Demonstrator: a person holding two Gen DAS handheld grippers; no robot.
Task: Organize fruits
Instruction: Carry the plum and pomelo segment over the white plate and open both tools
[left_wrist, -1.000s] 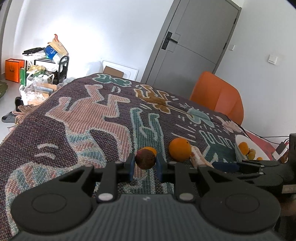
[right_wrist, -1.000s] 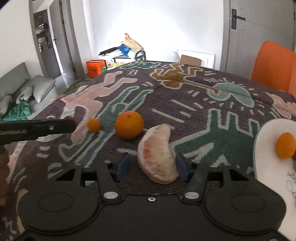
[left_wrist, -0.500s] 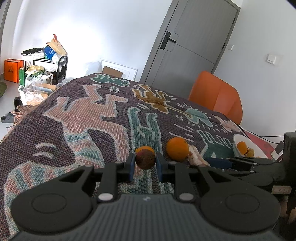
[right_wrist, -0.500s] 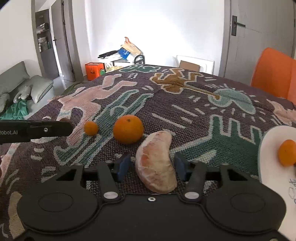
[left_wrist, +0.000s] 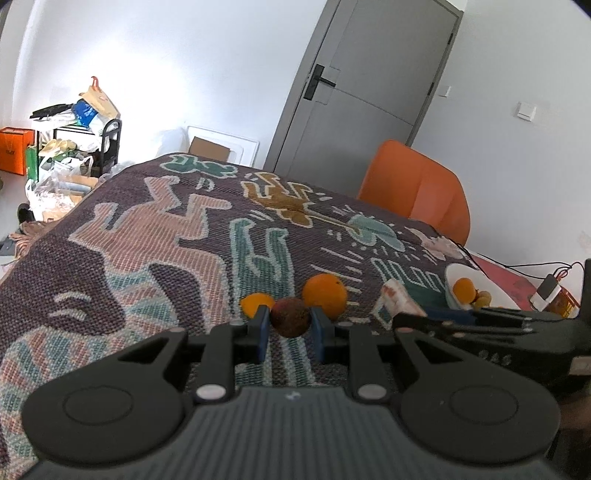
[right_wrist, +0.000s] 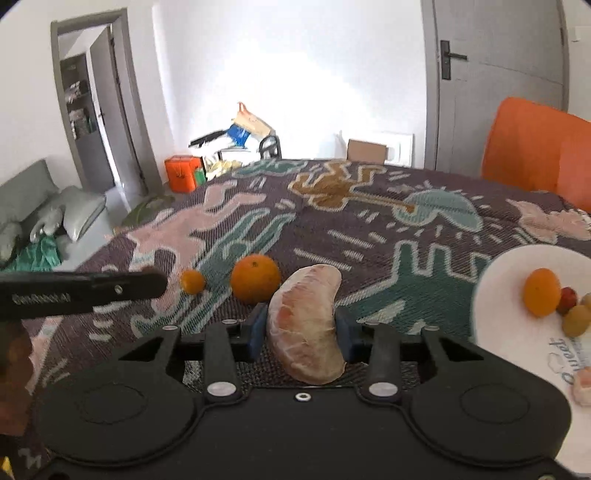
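A patterned woven blanket (right_wrist: 369, 221) covers the worktop; grey door (left_wrist: 369, 92) and orange chair (left_wrist: 417, 188) stand behind. The left gripper (left_wrist: 289, 328) clamps a dark round fruit (left_wrist: 290, 317). The right gripper (right_wrist: 301, 332), jaws just closing, pinches a peeled pomelo segment (right_wrist: 306, 321).

orange chair (left_wrist: 417, 188), grey door (left_wrist: 365, 85), patterned blanket (left_wrist: 155, 240), cluttered rack (left_wrist: 81, 136).

Both views sit low on a gripper body and look forward and slightly down along its fingers, close over the patterned cloth (left_wrist: 147, 236). The left wrist view faces the grey door (left_wrist: 369, 96) and orange chair (left_wrist: 417, 188), with the right gripper (left_wrist: 428, 314) entering at its right edge. The right wrist view faces the same far wall, the left gripper (right_wrist: 162, 284) crossing from its left. Both share the orange (left_wrist: 325, 295) (right_wrist: 255, 278), small orange (left_wrist: 255, 303) (right_wrist: 192, 281), plate (left_wrist: 495, 288) (right_wrist: 517, 343), chair and door.
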